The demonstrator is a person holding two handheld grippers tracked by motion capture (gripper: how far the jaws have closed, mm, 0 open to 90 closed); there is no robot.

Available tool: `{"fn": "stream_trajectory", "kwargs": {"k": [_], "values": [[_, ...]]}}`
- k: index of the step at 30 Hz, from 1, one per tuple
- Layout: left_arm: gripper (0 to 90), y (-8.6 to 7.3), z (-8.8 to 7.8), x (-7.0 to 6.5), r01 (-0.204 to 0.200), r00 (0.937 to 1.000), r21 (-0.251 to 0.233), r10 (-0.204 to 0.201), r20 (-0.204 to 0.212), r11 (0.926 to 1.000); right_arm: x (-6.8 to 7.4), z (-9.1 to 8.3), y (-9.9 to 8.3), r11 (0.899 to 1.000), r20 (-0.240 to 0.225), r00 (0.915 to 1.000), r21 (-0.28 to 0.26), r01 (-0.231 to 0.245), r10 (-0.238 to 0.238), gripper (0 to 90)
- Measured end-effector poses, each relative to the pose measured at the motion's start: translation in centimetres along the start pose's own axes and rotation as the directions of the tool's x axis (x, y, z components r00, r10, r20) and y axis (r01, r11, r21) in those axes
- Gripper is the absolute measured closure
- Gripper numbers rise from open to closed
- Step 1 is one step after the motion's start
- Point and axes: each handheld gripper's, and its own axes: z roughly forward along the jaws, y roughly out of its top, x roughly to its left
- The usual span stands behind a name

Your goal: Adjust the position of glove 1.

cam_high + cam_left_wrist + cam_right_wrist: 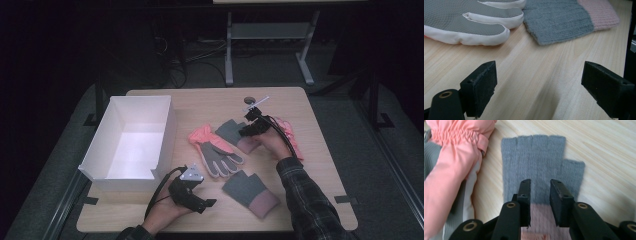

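Beside the empty white box (131,140), all gloves lay unpacked. Your right gripper (540,192) hovered, jaws slightly parted, over the far grey knit glove (541,165); left gripper (536,85) rested spread, holding nothing.

Grey knit glove (541,167) fuzzy cloth, table (609,147) matt wood

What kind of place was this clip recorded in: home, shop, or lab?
Most likely a lab or recording room, not a home: a bare wooden table with taped corners stands in a dark space, loose cables lie on the floor behind it, and a metal-legged bench stands beyond.
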Motion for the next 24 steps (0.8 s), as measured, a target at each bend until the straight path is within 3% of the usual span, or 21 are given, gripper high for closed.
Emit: {"fn": "stream_trajectory", "kwargs": {"k": [4, 7, 11, 15, 19, 20, 24], "values": [[12.3, 0.0, -0.2, 0.0, -0.005, 1.0000, 0.005, 0.005, -0.004, 1.0000, 0.1, 0.7, 0.1, 1.000, -0.003, 1.0000, 0.017, 0.007, -0.007, 66.5], [12.5, 0.0, 0.0, 0.0, 0.024, 0.9996, -0.006, -0.024, 0.015, 0.9997, 0.2, 1.5, 0.0, 0.999, -0.002, 1.0000, 0.040, 0.005, -0.005, 62.2], [12.5, 0.0, 0.1, 0.0, 0.024, 0.9995, 0.006, -0.024, 0.019, 0.9997, 0.5, 2.1, -0.3, 0.999, 0.007, 0.9999, 0.049, 0.014, -0.014, 61.0], [13.1, 0.0, 0.1, 0.0, 0.020, 0.9995, 0.015, -0.020, 0.025, 0.9997, 1.2, 2.3, -0.2, 0.995, 0.052, 0.9963, 0.070, 0.064, -0.068, 66.6], [13.5, 0.0, 0.1, 0.0, 0.030, 0.9990, 0.009, -0.030, 0.032, 0.9995, 1.2, 2.3, -0.2, 0.996, 0.052, 0.9964, 0.067, 0.063, -0.066, 73.1], [14.0, 0.0, 0.1, 0.0, 0.030, 0.9989, 0.009, -0.030, 0.036, 0.9995, 1.1, 2.2, -0.3, 0.997, 0.046, 0.9975, 0.063, 0.051, -0.054, 80.7], [14.5, -0.1, 0.1, 0.0, 0.033, 0.9985, 0.010, -0.034, 0.044, 0.9994, 1.2, 2.2, -0.3, 0.996, 0.049, 0.9963, 0.059, 0.067, -0.070, 84.3]]}}
